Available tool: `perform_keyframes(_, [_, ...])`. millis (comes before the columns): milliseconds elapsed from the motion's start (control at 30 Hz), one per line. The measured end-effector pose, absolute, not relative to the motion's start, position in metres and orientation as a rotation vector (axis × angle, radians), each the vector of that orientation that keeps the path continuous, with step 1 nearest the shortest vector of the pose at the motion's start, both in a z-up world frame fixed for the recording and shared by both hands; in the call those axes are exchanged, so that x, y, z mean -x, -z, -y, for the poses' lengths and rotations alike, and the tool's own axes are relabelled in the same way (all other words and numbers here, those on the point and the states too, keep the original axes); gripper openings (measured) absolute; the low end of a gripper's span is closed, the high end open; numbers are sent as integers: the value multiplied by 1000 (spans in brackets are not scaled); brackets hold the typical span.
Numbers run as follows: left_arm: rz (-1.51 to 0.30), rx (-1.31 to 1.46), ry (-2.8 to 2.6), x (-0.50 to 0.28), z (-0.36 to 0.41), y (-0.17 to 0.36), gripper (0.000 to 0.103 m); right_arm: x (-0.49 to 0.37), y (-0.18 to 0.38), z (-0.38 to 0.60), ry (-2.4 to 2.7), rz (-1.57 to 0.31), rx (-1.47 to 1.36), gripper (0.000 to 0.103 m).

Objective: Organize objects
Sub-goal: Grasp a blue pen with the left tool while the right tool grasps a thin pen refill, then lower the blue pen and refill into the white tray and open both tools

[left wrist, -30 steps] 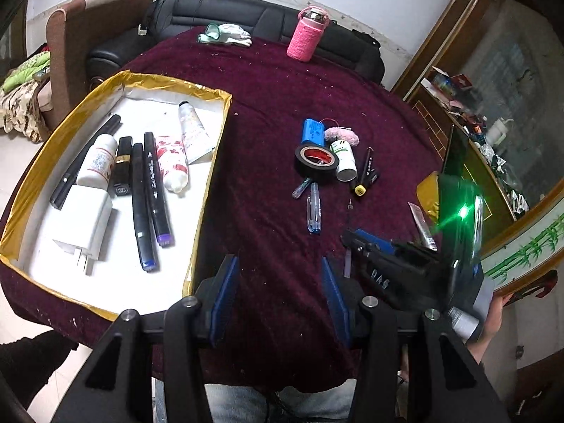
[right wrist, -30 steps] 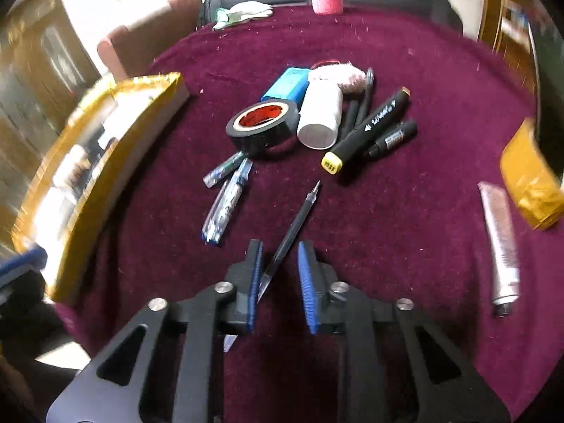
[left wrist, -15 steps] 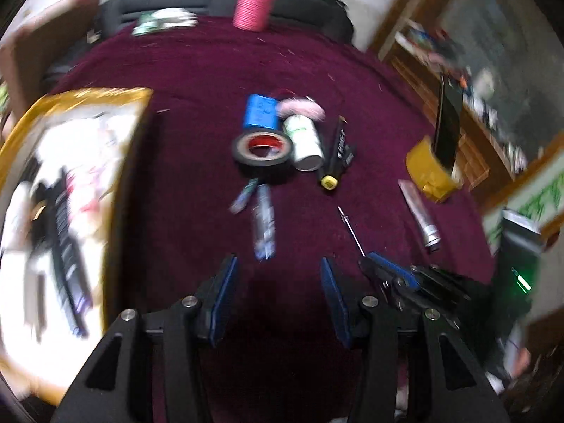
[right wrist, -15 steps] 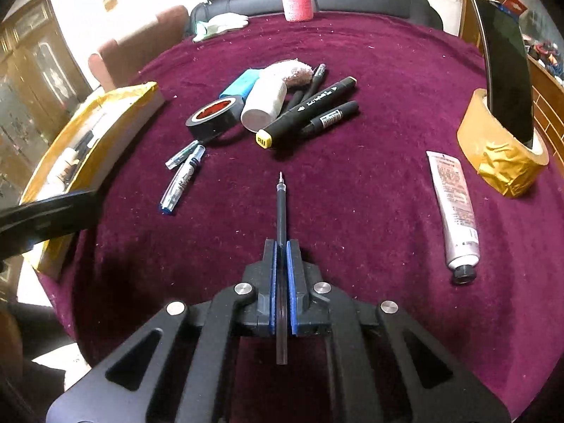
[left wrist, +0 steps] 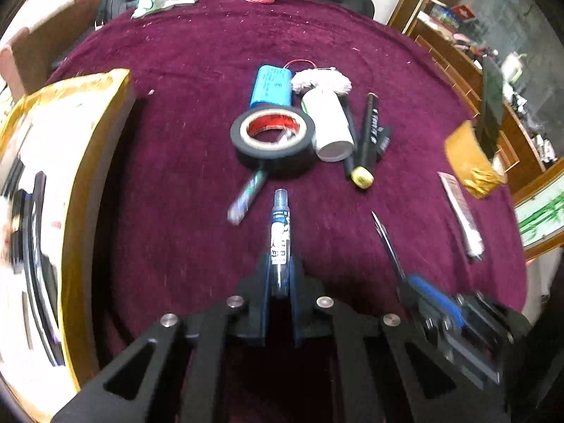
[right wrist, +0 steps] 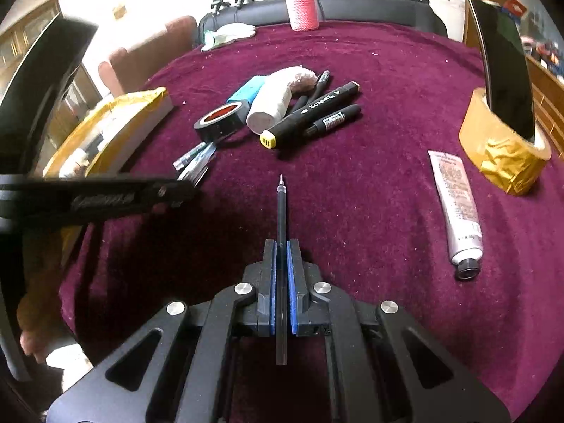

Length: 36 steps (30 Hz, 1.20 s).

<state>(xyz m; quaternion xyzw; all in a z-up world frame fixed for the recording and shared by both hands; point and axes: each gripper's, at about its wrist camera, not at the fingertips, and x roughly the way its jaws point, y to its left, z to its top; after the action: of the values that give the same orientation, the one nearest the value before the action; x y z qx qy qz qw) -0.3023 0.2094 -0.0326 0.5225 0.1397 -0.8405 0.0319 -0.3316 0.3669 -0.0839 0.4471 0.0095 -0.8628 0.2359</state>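
Observation:
My left gripper (left wrist: 280, 275) is shut on a clear blue pen barrel (left wrist: 280, 232) that points away along the fingers, just above the maroon tablecloth. My right gripper (right wrist: 281, 257) is shut on a thin black pen refill (right wrist: 281, 208), tip forward; it also shows in the left wrist view (left wrist: 384, 236). The gold-edged white tray (left wrist: 81, 190) with markers and tubes lies at the left. A pen cap (left wrist: 246, 194) lies loose ahead of the left gripper.
Ahead lie a black tape roll (left wrist: 272, 134), a blue battery (left wrist: 272, 86), a white bottle (left wrist: 329, 127), black markers (right wrist: 310, 112) and a tube (right wrist: 456, 204). A gold tape roll holding a phone (right wrist: 504, 148) stands at the right. A pink bottle (right wrist: 301, 3) stands far back.
My left gripper swung right from the tray, moved forward and closed on the pen barrel. My right gripper closed on the refill and lifted it, straight along the fingers.

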Motion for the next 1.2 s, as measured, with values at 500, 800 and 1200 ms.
perform_keyframes(500, [-710,-1301,2619,198,-147,-25,8,321,55,-310,2167,147,-1136,5])
perform_keyframes(800, [-820,-1218,2498,186,-85,-13,8,339,35,-222,2024,82,-1107,5])
perform_keyframes(1200, [-712,-1303,2325,187,-62,14,8,405,51,-108,1942,13,-1176,6])
